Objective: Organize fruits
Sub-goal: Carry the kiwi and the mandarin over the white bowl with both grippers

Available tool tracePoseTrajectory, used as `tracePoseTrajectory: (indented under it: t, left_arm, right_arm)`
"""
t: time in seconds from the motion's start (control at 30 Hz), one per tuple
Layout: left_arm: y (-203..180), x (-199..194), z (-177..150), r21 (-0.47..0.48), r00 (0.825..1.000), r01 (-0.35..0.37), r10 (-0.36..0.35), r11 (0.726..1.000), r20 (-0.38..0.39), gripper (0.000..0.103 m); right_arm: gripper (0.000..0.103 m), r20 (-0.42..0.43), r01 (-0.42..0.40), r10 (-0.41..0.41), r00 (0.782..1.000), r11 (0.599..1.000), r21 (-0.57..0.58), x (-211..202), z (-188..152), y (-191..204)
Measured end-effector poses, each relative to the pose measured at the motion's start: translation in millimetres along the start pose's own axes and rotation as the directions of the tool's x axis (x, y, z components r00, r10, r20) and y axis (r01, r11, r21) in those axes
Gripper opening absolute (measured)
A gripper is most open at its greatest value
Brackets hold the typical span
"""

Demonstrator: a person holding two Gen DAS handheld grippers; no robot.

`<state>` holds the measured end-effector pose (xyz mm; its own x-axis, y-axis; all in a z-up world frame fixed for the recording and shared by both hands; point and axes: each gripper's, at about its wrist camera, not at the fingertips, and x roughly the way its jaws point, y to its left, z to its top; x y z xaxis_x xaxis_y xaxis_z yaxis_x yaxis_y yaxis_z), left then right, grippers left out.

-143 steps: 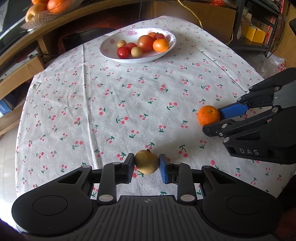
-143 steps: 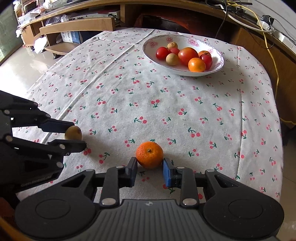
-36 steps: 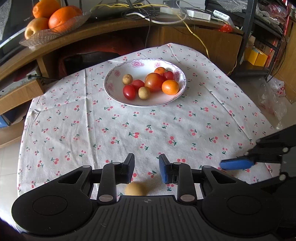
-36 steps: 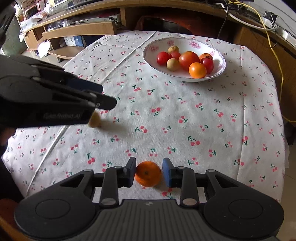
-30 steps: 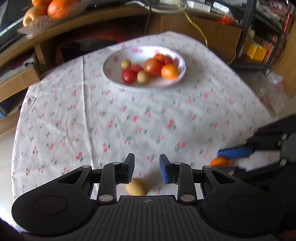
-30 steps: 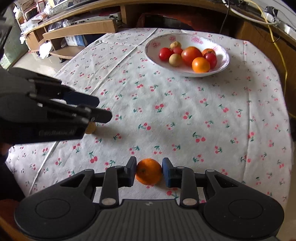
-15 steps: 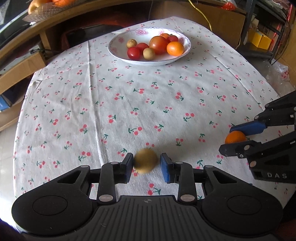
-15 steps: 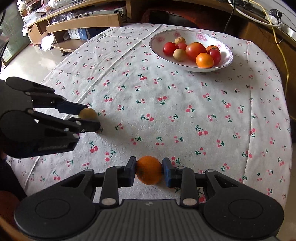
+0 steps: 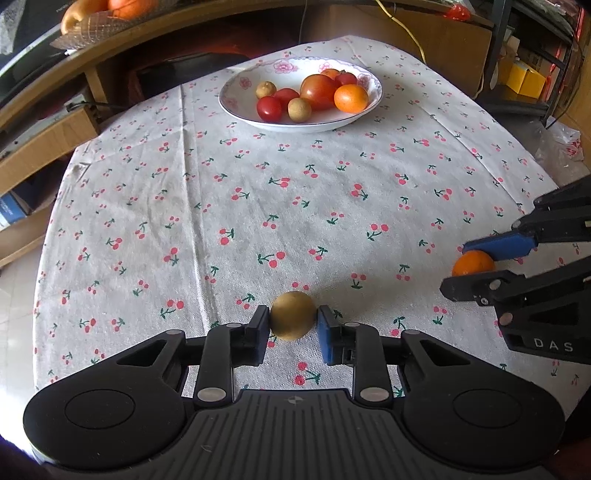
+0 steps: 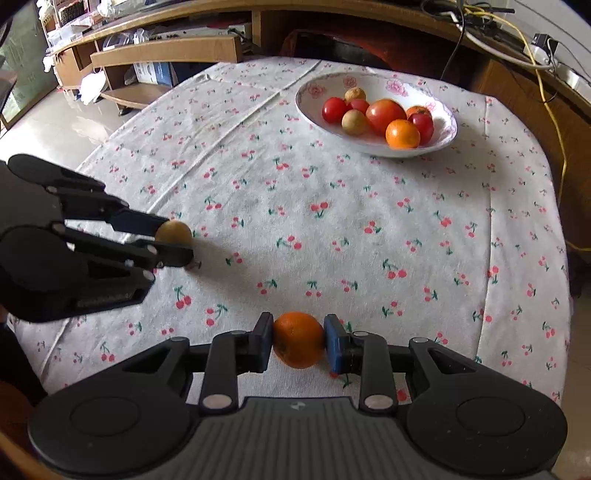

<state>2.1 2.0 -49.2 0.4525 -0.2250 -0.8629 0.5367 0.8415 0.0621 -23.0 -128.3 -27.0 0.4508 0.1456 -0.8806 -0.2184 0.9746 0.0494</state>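
A round tan fruit [image 9: 293,320] sits between the fingers of my left gripper [image 9: 293,326], just over the cherry-print tablecloth [image 9: 258,192], and both pads press its sides. My right gripper [image 10: 298,334] is shut on an orange [image 10: 298,341] near the table's front edge. The right wrist view shows the left gripper [image 10: 173,242] and tan fruit [image 10: 174,230] at the left. The left wrist view shows the right gripper [image 9: 476,266] and orange [image 9: 472,262] at the right. At the far side stands a white flowered bowl [image 9: 236,107] holding tomatoes, oranges and small tan fruits.
A curved wooden shelf [image 9: 184,33] wraps behind the table, with a mesh basket of fruit [image 9: 99,14] on it at upper left. Yellow and black cables [image 10: 546,92] hang at the right. The table drops off close behind both grippers.
Both grippers have dropped from above and moved forward. Each fruit, earlier under the fingers, now sits between the pads, and the jaws have narrowed onto it.
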Motion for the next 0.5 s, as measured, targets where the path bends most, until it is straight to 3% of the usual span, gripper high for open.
tracePoseTrajectory:
  t: [0.5]
  left_arm:
    - [-12,-5,30,0.01,0.997,0.009,-0.009,1.0,0.071,0.035]
  right_arm:
    - [0.03,0.099,0.054,-0.059,0.993,0.997,0.05,-10,33,-13]
